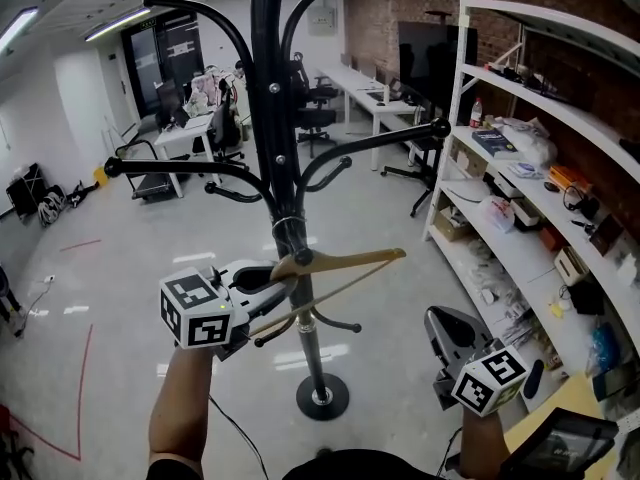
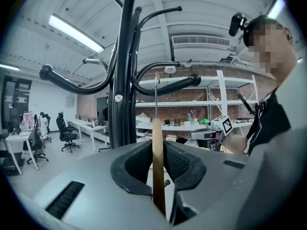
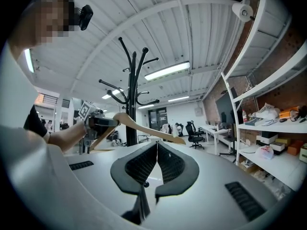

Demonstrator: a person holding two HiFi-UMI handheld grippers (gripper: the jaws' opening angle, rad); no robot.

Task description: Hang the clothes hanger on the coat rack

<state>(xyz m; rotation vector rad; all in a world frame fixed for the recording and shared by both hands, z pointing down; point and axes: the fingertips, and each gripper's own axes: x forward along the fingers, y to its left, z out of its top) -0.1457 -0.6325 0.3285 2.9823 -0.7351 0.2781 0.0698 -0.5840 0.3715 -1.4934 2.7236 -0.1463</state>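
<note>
A wooden clothes hanger (image 1: 340,260) is clamped at its neck by my left gripper (image 1: 275,286), right beside the black coat rack pole (image 1: 275,118). In the left gripper view the hanger (image 2: 157,166) stands edge-on between the pads, and its thin metal hook (image 2: 156,95) rises close to a curved rack arm (image 2: 163,86). My right gripper (image 1: 440,328) hangs low to the right, away from the rack. Its jaws (image 3: 156,145) meet at the tips with nothing between them. From the right gripper view I see the hanger (image 3: 144,128) and the rack (image 3: 132,99) ahead.
The rack's round base (image 1: 322,396) sits on the grey floor just in front of me. White shelving (image 1: 520,168) full of boxes runs along the right wall. Desks and office chairs (image 1: 315,108) stand at the back. A dark screen (image 1: 560,443) lies at the lower right.
</note>
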